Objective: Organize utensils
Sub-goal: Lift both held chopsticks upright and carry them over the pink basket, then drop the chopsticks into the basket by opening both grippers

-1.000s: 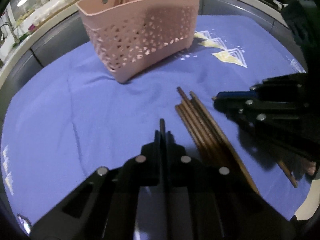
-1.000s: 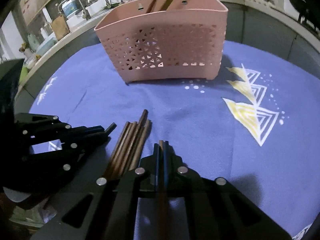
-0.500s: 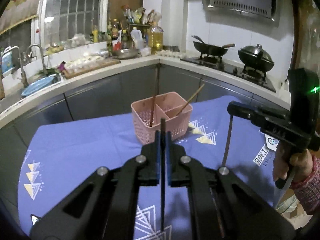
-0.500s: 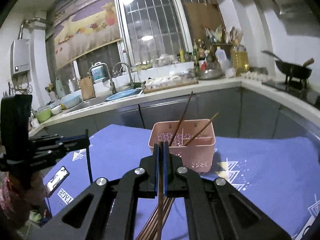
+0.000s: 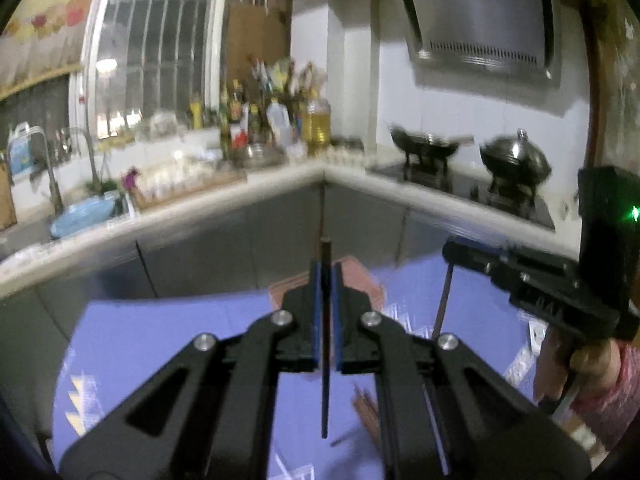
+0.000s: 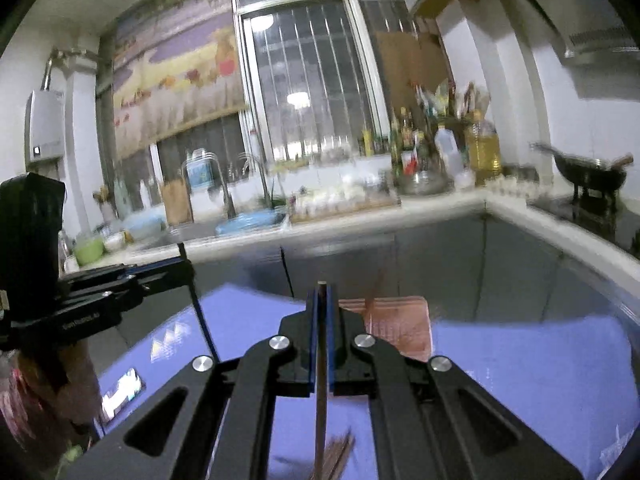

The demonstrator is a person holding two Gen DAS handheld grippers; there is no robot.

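Observation:
My left gripper (image 5: 326, 266) is shut on a dark chopstick (image 5: 324, 400) that hangs upright above the blue tablecloth (image 5: 160, 340). The pink basket (image 5: 360, 280) sits behind its fingers, mostly hidden. To the right, my right gripper (image 5: 448, 246) holds another chopstick (image 5: 440, 304). In the right wrist view, the right gripper (image 6: 321, 290) is shut on its brown chopstick (image 6: 320, 412), with the basket (image 6: 400, 328) just beyond. The left gripper (image 6: 186, 268) is at the left with its chopstick (image 6: 202, 320). Several loose chopsticks (image 6: 340, 456) lie on the cloth below.
A grey-fronted kitchen counter (image 5: 200, 200) wraps around the table's far side, carrying a sink, bottles and woks (image 5: 512, 160) on a stove. A person's hand (image 5: 580, 364) grips the right gripper's handle. A phone (image 6: 120, 396) lies on the cloth at the left.
Both grippers have risen from the tablecloth, each carrying one chopstick, and tilted up towards the kitchen. The basket has dropped low in both views and looks smaller.

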